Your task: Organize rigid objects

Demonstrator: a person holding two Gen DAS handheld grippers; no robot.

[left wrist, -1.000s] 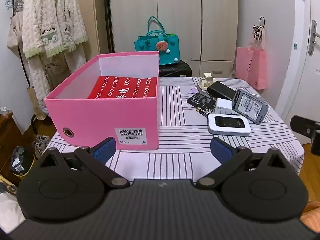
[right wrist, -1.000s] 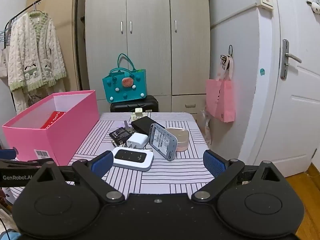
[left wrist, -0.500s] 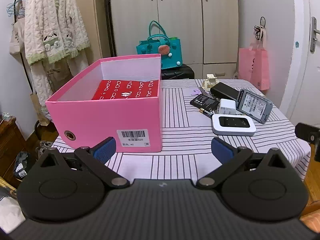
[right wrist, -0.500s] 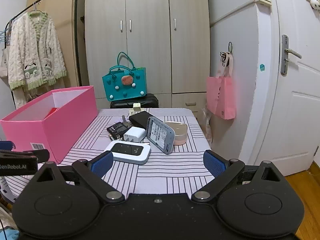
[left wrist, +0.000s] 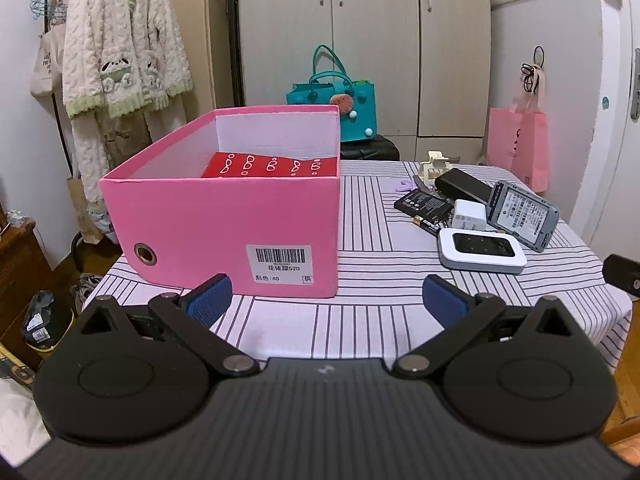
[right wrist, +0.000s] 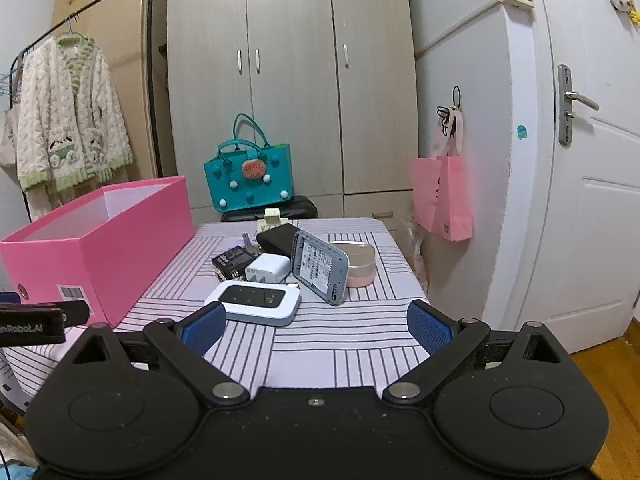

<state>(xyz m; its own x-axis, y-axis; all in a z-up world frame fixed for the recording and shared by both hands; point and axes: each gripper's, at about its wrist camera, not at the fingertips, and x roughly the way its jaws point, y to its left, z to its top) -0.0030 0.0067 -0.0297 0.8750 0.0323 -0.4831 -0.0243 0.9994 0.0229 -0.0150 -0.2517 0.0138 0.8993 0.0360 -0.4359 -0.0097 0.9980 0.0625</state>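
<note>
Bedroom setting: wardrobe doors at the back, a knitted cardigan (left wrist: 124, 40) on a rack to the left, a white door to the right. A striped tabletop (left wrist: 380, 320) is noted in front.

Left half of the tabletop is taken by an open pink box (left wrist: 224, 220), barcode label facing the cameras. One red box (left wrist: 272, 166) is seen lying inside it, near the far wall.

Loose items are clustered on the right half, well apart from the pink box: a white pocket router (right wrist: 254, 302) nearest, a white charger plug (right wrist: 268, 268) just behind it, a grey device (right wrist: 318, 266) propped tilted against a round pink case (right wrist: 358, 264), a black power bank (right wrist: 276, 238), a flat battery pack (right wrist: 232, 262), and a small AA cell (left wrist: 426, 224). How far these overlap cannot be told exactly.

Left tongs (left wrist: 326, 298) are held wide open, nothing between the pads, low before the pink box front. Right tongs (right wrist: 316, 326) are likewise spread wide and empty, aimed at the clutter, the pocket router just beyond the left pad.

Step judged in hand: approach for a pick; little sorting appears done. Next move is judged to call for the right tongs to be lowered over the pocket router, closed across its narrow width, then carried to the pink box.
</note>
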